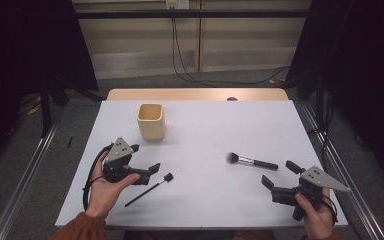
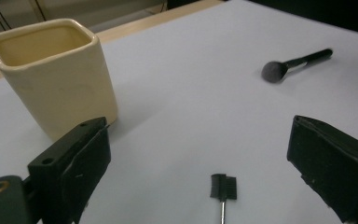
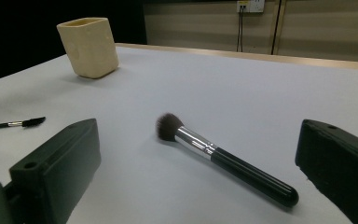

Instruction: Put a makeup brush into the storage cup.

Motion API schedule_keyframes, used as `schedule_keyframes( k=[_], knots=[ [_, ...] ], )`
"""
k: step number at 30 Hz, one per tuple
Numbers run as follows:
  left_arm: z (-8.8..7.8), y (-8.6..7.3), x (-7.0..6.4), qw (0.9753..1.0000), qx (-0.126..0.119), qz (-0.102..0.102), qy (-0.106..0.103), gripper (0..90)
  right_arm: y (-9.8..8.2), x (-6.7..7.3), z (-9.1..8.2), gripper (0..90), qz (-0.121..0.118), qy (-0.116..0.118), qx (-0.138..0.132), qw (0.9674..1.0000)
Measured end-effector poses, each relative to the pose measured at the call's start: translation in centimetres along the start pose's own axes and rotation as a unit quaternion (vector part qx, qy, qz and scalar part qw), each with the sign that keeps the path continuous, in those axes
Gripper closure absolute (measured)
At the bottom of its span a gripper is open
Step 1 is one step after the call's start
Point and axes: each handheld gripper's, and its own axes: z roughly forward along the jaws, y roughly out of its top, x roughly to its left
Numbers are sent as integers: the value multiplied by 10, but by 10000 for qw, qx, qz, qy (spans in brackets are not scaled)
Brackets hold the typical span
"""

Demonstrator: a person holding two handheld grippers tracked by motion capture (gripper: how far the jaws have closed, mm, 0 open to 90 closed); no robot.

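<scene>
A person seated at a white table (image 1: 205, 200) holds two grippers, one in each hand, above two brushes and one cup. In the high view the left gripper (image 1: 144, 159) sits at the lower left of the frame, its jaws spread and holding nothing, with the thin brush (image 1: 149, 189) lying on the table just beside it, its small dark head toward the centre. In the left gripper view that brush's head (image 2: 223, 186) lies low in the frame between the spread jaws. The right gripper (image 1: 279, 173) sits at the lower right of the high view, its jaws likewise spread and empty. The powder brush (image 1: 251, 161) lies flat right of centre, its bristles pointing toward the frame's middle and its black handle toward the right gripper; in the right gripper view it (image 3: 223, 158) rests between the jaws, touching neither. The single cream cup (image 1: 151, 121) stands upright at the upper left of the table, well apart from both brushes.
</scene>
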Motion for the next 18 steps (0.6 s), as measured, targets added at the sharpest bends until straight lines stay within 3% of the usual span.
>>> schedule_keyframes(
  k=[5, 8, 10, 18],
  knots=[
    [10, 3, 6, 9989, 439, 61, -141, 63, 0, 0, 0, 0, 0, 6, 7, 10000],
    [12, 5, 7, 9982, 571, 89, -130, 63, 0, -1, 1, 0, 26, -1, 16, 10000],
    [14, 8, 10, 9954, 941, 144, -112, 61, 0, -1, 1, 0, 29, 1, 14, 10000],
    [20, 8, 10, 9899, 1384, 232, -208, 57, 0, 0, 1, 0, 22, 12, 35, 10000]
  ],
)
